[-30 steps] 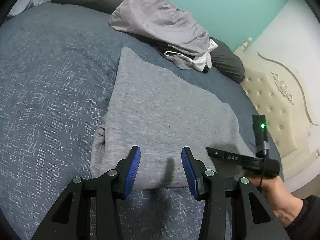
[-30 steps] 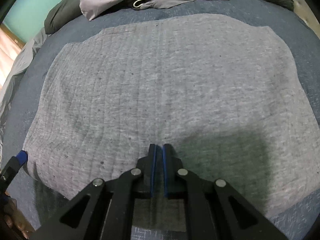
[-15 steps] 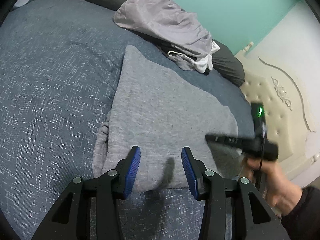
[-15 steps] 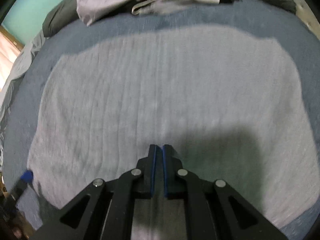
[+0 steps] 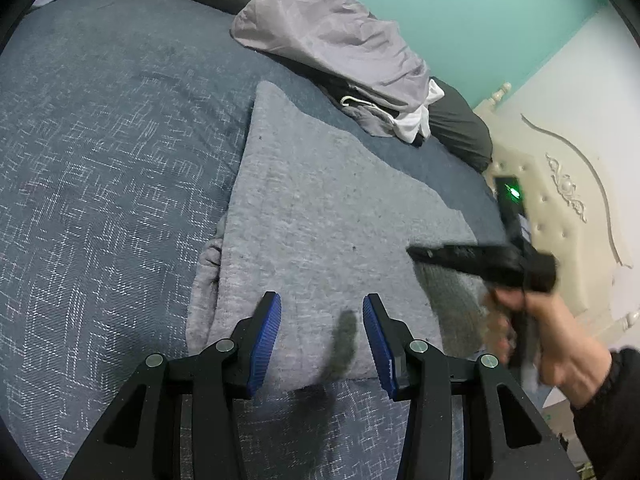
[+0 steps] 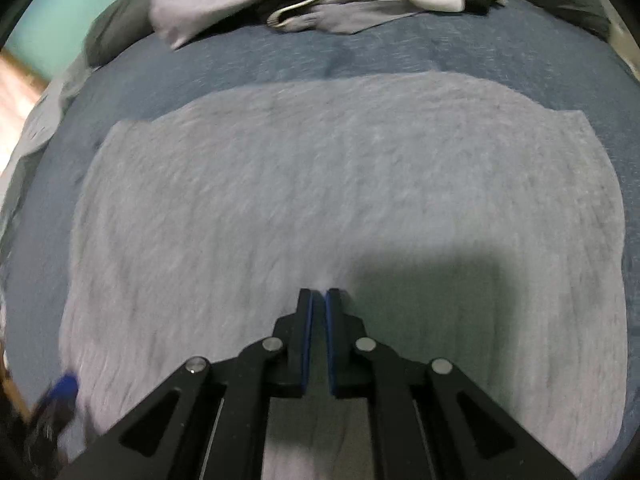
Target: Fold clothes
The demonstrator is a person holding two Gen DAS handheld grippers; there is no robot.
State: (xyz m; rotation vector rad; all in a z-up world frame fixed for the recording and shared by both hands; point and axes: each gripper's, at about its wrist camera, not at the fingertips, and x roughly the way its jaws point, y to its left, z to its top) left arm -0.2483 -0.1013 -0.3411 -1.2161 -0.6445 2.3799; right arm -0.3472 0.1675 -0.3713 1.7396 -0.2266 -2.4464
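Note:
A grey garment point(image 5: 320, 216) lies flat and folded on the blue bedspread point(image 5: 100, 160). My left gripper point(image 5: 322, 320) hovers over its near edge, open, with only cloth showing below the gap. A hand holds my right gripper point(image 5: 414, 254) over the garment's right side, its arm blurred. In the right wrist view the right gripper point(image 6: 319, 294) is shut with nothing between the pads, just above the grey garment point(image 6: 320, 184). The left gripper's blue fingertip point(image 6: 66, 384) shows at the lower left there.
A heap of loose clothes point(image 5: 340, 40) lies beyond the garment, with a white drawstring showing. Dark pillows point(image 5: 460, 128) sit behind it against a teal wall. A cream tufted headboard point(image 5: 560, 208) stands to the right. Bedspread stretches away on the left.
The right gripper has shifted across the garment's right side, away from its near edge, still shut. The left gripper has stayed over the near edge.

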